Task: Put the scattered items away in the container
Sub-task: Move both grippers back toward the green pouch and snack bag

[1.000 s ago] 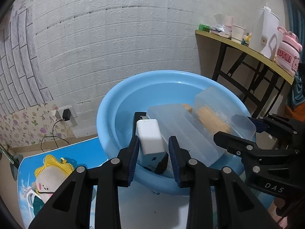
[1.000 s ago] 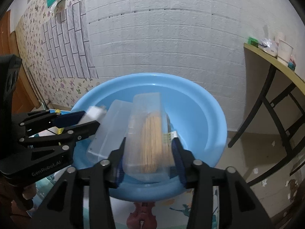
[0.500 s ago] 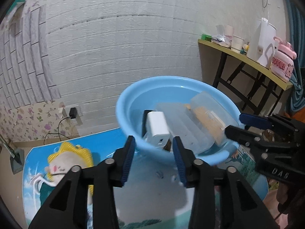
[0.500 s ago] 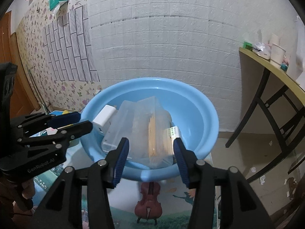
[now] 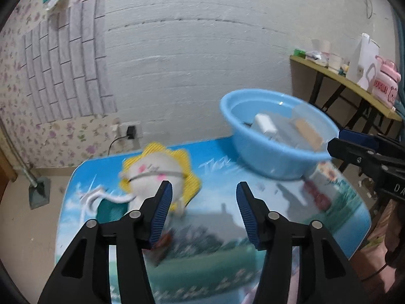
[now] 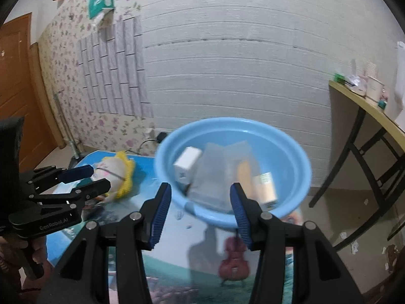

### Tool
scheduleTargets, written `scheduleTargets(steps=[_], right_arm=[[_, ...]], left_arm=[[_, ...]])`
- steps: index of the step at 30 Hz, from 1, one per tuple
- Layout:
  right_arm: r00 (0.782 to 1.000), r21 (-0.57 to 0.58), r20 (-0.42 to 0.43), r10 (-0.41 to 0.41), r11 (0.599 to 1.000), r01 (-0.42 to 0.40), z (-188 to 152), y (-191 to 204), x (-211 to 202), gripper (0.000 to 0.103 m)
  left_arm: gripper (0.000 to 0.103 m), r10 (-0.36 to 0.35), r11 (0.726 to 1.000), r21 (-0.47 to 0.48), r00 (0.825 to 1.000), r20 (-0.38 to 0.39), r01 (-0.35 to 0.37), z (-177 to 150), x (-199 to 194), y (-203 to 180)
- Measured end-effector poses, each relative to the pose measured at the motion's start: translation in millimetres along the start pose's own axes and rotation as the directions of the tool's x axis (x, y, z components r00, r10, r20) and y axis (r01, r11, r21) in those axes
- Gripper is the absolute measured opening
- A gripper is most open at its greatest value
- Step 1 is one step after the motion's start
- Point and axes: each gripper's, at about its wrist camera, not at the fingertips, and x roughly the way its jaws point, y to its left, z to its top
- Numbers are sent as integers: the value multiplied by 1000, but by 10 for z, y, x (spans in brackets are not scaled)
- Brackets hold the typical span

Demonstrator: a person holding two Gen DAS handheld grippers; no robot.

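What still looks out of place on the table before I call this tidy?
The plush toy with the yellow frill still lies on the table, outside the blue basin. The white box and clear containers sit in the basin. Both the left gripper and right gripper are open and hold nothing.

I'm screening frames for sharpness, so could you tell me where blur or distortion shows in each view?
Left wrist view: motion blur smears the yellow-and-white plush toy and round blue plastic basin; fisheye bows the wall. Right wrist view: basin contents blurred; black gripper fingers sharp.
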Motion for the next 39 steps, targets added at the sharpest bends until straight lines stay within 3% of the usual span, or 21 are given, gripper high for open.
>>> scheduleTargets(steps=[10,21,26,32,39], right_arm=[[988,-29,-115,102,994,-106,-194,426,238,48],[972,-24,-197,131,990,-139,-260,669,546,48],[952,9,-237,195,980,-198,-290,839,731,48],[917,47,-268,295,955,-294,-285,1111,938,48],[890,18,-294,347,933,-358,-276,1436,1129,48]], left_arm=[[53,51,994,-94,996,-77,-58,-418,-38,572],[53,77,985,-142,990,-114,-93,-564,91,957],[53,89,983,-149,987,-131,-108,-578,159,1155],[53,51,985,-154,987,-150,-74,-578,255,1359],[53,-31,994,-108,981,-192,11,-552,489,1291]])
